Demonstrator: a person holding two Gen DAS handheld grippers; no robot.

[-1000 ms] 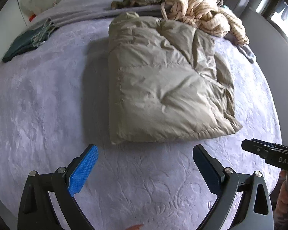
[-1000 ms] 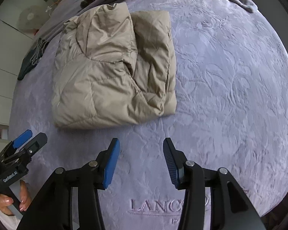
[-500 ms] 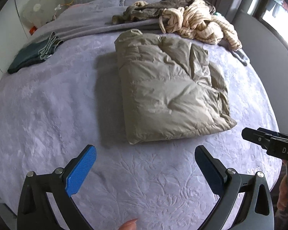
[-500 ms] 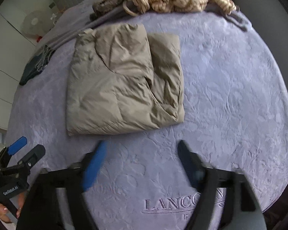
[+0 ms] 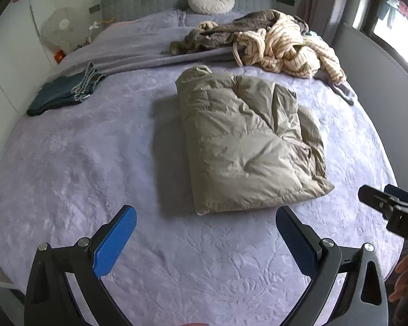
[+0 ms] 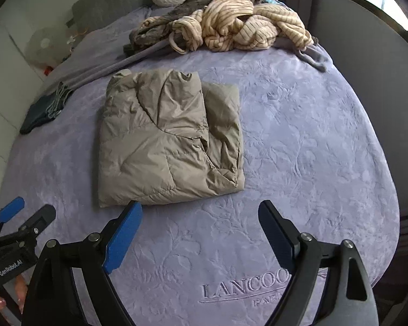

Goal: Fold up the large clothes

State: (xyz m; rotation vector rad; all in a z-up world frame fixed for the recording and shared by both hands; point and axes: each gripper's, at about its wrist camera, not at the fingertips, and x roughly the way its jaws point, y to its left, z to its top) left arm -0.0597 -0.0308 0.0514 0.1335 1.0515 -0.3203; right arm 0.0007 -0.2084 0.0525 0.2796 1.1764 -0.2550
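Your left gripper [image 5: 205,231] stands with its blue pads spread wide, nothing between them, held over bare blanket. Your right gripper [image 6: 200,224] is likewise released: its jaws have just been opening and hold nothing.

The folded beige puffer jacket [image 5: 251,146] lies flat on the lavender blanket [image 5: 81,163], mid-bed, ahead of both grippers and apart from them. In the left wrist view its near edge sits just beyond the fingertips, offset toward the right finger. In the right wrist view the jacket [image 6: 168,141] lies ahead and to the left; the left blue pad [image 6: 122,237] overlaps its near edge in the picture, but contact cannot be judged from this angle.

Each gripper shows at the edge of the other's view: right one [image 5: 391,209] beside the jacket's right corner, left one [image 6: 16,225] off its left corner.

Beyond the jacket: a heap of striped cream clothing [image 5: 285,46] and a folded dark garment [image 5: 62,92] at far left.
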